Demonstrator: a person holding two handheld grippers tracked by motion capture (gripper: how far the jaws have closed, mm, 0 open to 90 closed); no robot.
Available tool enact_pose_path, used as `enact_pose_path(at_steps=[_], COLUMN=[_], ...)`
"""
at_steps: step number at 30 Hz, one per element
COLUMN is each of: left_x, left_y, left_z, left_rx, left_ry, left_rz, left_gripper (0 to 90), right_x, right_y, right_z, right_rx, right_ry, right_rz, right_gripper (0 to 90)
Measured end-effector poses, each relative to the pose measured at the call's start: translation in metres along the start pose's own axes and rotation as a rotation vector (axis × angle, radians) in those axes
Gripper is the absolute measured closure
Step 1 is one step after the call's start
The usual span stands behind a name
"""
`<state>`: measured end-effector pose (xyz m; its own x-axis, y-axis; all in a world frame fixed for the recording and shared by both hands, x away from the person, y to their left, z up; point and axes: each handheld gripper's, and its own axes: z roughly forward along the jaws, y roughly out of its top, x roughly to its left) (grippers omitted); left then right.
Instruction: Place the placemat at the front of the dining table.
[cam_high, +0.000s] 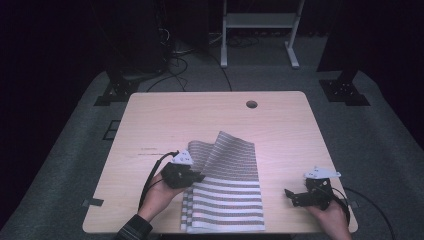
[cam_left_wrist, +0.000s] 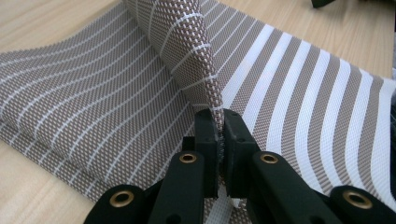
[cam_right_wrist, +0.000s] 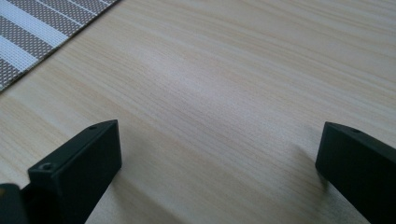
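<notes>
Brown-and-white striped woven cloth (cam_high: 227, 187) lies on the pale wooden bench (cam_high: 285, 130), in the lower middle of the high view, its near edge close to the bench's bottom edge. Its lower part shows broad white and brown bands; the upper part, turned over, shows a finer brown weave with thin white lines, and the fold rises into a ridge near the centre of the frame. The left tool (cam_high: 196, 176), held in a hand (cam_high: 160, 192) that enters from the lower left, sits at the cloth's left edge. In the left gripper view its two black jaws are pressed together on a raised fold of the cloth (cam_left_wrist: 140, 84), the fabric standing up from between them in a narrow peak toward the top middle of the frame, with the striped layers spread flat on either side. The right tool (cam_high: 292, 196) rests at the lower right of the high view, well apart from the cloth, over bare wood. In the right gripper view its jaws stand spread wide at the bottom corners, with wood grain between them and a corner of the cloth (cam_right_wrist: 32, 32) at the upper left.
</notes>
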<state>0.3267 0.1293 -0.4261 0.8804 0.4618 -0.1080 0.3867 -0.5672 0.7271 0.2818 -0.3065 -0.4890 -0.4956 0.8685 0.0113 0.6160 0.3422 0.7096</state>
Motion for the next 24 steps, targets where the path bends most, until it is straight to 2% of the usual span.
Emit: enact_pose_path(at_steps=[13, 24], left_x=[0.004, 0.003], left_y=[0.022, 0.042], left_z=[0.01, 0.025], left_rx=[-0.034, -0.043], left_ry=[0.002, -0.009], left_rz=[-0.008, 0.015], left_gripper=[87.5, 87.8], right_x=[0.0, 0.0], right_y=[0.0, 0.0], right_z=[0.0, 0.0], right_rx=[0.0, 0.0], right_ry=[0.0, 0.0], right_rz=[0.0, 0.0], right_gripper=[0.0, 0.0])
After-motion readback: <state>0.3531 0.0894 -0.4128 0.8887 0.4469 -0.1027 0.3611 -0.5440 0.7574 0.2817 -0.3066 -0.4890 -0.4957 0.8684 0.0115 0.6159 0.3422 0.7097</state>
